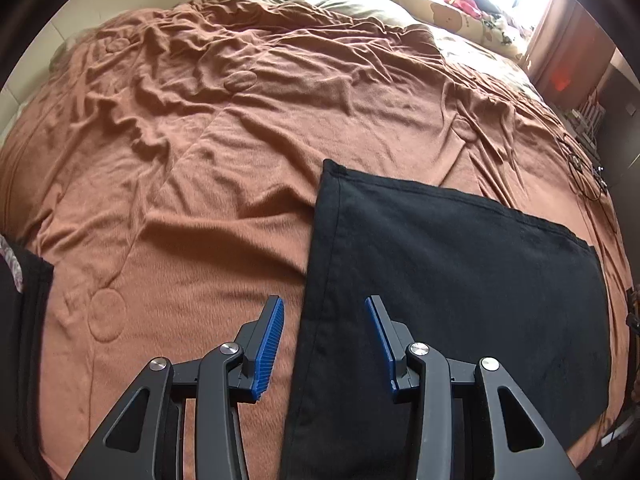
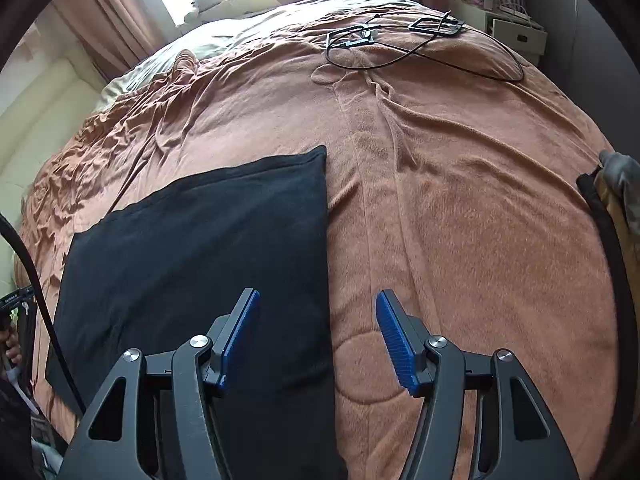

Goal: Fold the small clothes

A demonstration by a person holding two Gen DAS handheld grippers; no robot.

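A black garment lies flat as a folded rectangle on the brown blanket; it also shows in the right wrist view. My left gripper is open and empty, hovering over the garment's left edge near its front. My right gripper is open and empty, hovering over the garment's right edge near its front. Both have blue ribbed pads. The garment's nearest edge is hidden under the grippers.
The brown blanket covers a wide bed. Black cables and a clip-like frame lie at the far right of the bed. Pillows and soft toys sit at the head. A dark cloth lies at the left edge.
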